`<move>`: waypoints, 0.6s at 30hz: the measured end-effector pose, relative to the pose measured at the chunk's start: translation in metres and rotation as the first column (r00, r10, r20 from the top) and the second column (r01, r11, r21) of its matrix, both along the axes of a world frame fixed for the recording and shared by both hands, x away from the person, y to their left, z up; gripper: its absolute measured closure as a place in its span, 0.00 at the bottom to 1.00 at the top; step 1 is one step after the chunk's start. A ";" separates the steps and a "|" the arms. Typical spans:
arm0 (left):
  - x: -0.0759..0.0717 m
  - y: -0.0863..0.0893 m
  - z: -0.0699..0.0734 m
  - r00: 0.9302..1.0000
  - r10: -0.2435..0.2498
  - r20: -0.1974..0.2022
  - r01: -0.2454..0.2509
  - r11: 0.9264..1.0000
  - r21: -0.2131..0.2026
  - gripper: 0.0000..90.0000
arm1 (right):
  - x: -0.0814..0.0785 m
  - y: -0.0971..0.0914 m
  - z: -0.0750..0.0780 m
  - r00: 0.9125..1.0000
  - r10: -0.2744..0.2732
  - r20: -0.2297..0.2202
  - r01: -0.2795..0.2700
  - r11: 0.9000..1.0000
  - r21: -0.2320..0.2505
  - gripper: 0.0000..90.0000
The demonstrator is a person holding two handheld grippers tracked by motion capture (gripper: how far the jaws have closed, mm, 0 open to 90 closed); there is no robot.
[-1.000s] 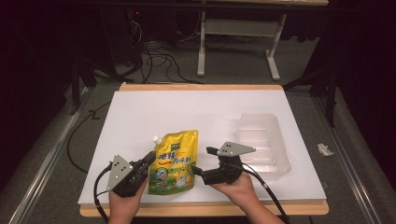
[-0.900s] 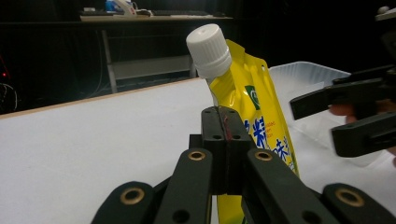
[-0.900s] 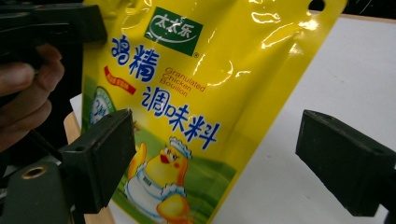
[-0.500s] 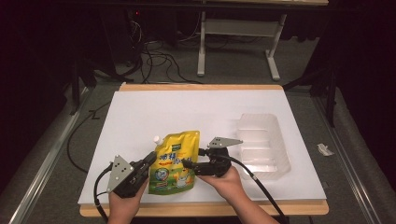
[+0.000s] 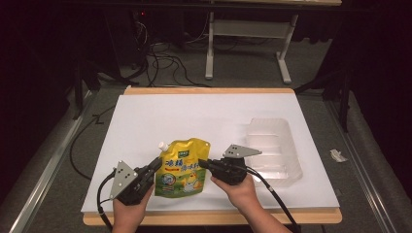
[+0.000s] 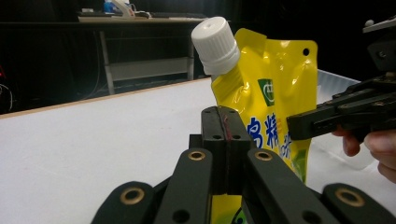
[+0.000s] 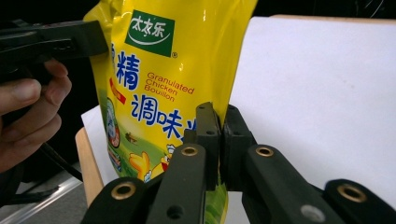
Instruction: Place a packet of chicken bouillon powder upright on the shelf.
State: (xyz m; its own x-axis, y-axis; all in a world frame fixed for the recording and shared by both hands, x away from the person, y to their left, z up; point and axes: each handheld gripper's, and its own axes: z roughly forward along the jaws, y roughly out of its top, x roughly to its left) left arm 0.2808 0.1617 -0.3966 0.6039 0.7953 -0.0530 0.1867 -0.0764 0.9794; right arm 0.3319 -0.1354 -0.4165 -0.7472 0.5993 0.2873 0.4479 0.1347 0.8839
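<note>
At the lower left of the high view, the left tongs (image 5: 154,165) sit in a hand (image 5: 127,213) that comes up from the bottom edge, and they meet the left edge of the yellow pouch (image 5: 183,167). In the left gripper view the jaws are pressed together with that edge of the pouch (image 6: 275,93) pinched between them, a thin seam showing at the pads. The pouch stands up off the white desk (image 5: 204,116) there, its white screw cap (image 6: 215,44) at the top centre of the frame, tilted to the left.

In the high view the pouch lies in the lower middle of the frame, between the two grippers, its cap (image 5: 163,145) pointing to the upper left. It carries blue Chinese characters and a green logo; in the right gripper view the words "Granulated Chicken Bouillon" read on its face (image 7: 168,70).

Right of the pouch in the high view, the right tongs (image 5: 201,164) reach in from a second hand (image 5: 239,187) and meet the pouch's right edge. Their jaws have just been closing, and in the right gripper view they stand pressed together on the lower edge of the pouch.

Further right, a clear plastic tray (image 5: 272,145) rests on the desk, just beside the right hand. A small scrap (image 5: 337,155) lies on the floor past the desk's right edge.
</note>
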 end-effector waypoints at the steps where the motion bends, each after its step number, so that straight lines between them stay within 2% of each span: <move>1: 0.000 0.000 0.000 1.000 0.000 0.000 0.000 1.000 0.000 1.00 | -0.001 -0.001 0.001 1.000 -0.003 0.012 0.003 1.000 -0.004 1.00; 5: 0.003 -0.006 -0.001 1.000 -0.020 0.001 0.020 1.000 0.008 1.00 | -0.009 -0.008 0.009 0.998 -0.024 0.062 0.026 0.999 -0.028 1.00; 11: 0.009 -0.020 0.000 0.999 -0.042 0.006 0.042 0.999 0.000 1.00 | -0.017 -0.025 0.021 0.989 -0.055 0.137 0.063 0.996 -0.059 1.00; 18: 0.023 -0.056 0.003 0.995 -0.097 0.016 0.096 0.995 0.021 1.00 | -0.025 -0.056 0.030 0.976 -0.115 0.186 0.130 0.989 -0.072 1.00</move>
